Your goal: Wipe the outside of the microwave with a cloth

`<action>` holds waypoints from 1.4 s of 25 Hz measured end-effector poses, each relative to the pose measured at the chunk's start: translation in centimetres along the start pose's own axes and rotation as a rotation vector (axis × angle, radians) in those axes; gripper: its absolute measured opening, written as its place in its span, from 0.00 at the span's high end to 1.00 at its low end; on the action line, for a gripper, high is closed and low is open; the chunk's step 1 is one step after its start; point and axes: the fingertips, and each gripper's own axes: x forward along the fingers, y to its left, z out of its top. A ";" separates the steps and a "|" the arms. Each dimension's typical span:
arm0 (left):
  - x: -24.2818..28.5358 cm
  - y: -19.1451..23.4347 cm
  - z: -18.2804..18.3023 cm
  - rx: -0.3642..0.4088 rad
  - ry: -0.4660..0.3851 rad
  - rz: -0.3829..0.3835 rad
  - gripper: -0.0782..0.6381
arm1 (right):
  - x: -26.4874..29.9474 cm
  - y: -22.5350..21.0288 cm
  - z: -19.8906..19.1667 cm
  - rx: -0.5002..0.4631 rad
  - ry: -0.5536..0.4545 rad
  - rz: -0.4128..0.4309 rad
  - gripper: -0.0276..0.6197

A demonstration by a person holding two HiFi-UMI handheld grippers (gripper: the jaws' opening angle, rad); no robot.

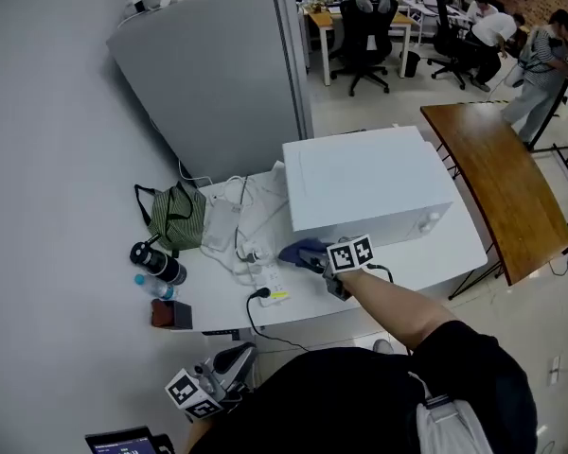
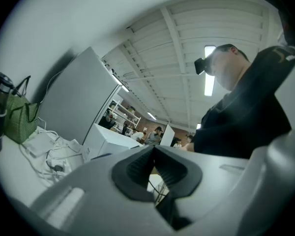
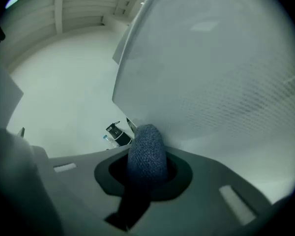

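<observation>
White bench (image 1: pixel 454 253) holds the microwave (image 1: pixel 360 183); right gripper (image 1: pixel 314 261), fingers clamped on the blue cloth (image 1: pixel 299 251), presses its near-left corner, most wiping likely left; left gripper (image 1: pixel 235 362) closed, empty.

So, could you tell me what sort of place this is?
Probably an open-plan office: swivel chairs at desks behind, people seated there, and a microwave on a white table strewn with cables.

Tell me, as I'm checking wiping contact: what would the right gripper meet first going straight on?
The white microwave, close ahead of the right gripper; the blue cloth in its jaws seems to touch it.
</observation>
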 end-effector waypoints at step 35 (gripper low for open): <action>1.4 -2.2 -1.4 0.005 0.026 -0.005 0.89 | -2.6 -3.3 -3.1 0.043 -0.016 -0.076 0.87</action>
